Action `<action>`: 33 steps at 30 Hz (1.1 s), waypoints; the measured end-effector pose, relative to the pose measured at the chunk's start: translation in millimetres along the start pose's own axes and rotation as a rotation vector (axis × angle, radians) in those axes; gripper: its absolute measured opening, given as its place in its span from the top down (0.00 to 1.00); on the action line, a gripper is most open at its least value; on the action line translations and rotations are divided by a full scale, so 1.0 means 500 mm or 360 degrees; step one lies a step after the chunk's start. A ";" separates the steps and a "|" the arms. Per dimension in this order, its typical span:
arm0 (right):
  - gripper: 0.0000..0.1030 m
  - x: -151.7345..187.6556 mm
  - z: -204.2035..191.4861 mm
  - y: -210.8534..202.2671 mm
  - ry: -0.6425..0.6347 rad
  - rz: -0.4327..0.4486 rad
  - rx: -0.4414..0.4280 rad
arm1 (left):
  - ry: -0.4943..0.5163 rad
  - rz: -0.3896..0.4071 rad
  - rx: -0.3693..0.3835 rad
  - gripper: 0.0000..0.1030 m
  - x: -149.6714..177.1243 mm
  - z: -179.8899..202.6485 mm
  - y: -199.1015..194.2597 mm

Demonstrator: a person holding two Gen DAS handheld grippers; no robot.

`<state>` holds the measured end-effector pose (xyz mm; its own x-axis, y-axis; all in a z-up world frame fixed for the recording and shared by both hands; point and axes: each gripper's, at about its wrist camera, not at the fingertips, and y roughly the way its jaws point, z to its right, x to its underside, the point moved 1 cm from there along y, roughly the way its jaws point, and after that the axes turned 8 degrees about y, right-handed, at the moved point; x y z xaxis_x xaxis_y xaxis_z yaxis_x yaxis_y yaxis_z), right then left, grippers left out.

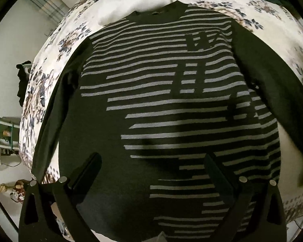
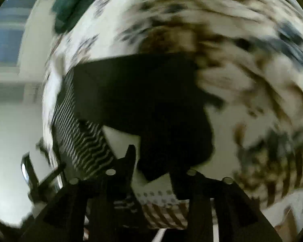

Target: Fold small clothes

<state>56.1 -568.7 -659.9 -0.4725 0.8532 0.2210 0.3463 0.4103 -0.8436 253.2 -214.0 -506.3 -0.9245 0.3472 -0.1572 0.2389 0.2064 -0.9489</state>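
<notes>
Dark striped sweater [image 1: 161, 100] flat on floral bedspread [image 1: 50, 80]; L fingers [image 1: 95, 167] wide, empty; R fingers [image 2: 131, 157] part-open, grip unclear.

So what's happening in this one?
A person with a claw in each hand is folding a dark striped sweater spread face up on a floral bedspread. The left claw hangs open over the lower body of the sweater, holding nothing. The right claw is at the plain dark sleeve; that view is blurred, so a grip cannot be confirmed. No fold shows yet.
</notes>
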 end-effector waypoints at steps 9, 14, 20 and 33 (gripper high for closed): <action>0.49 -0.006 -0.068 0.016 0.0061 0.0054 0.0004 | 0.0013 -0.0038 -0.0003 0.00 0.022 0.018 0.018; 0.51 -0.024 -0.168 0.148 -0.0203 -0.0016 0.0465 | 0.0033 -0.0062 -0.0038 0.00 0.036 0.025 0.032; 0.97 -0.078 -0.095 0.042 0.0002 0.0289 0.0606 | 0.0025 -0.0015 -0.0057 0.00 0.031 0.016 0.020; 0.26 -0.236 0.221 -0.015 0.0645 0.0216 -0.0003 | -0.0012 -0.0043 -0.0003 0.00 0.027 0.020 0.035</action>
<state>20.0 -708.0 -733.8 -0.0659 0.9570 0.2826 0.3851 0.2856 -0.8776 241.9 -214.8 -527.6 -0.9329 0.3345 -0.1335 0.2142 0.2174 -0.9523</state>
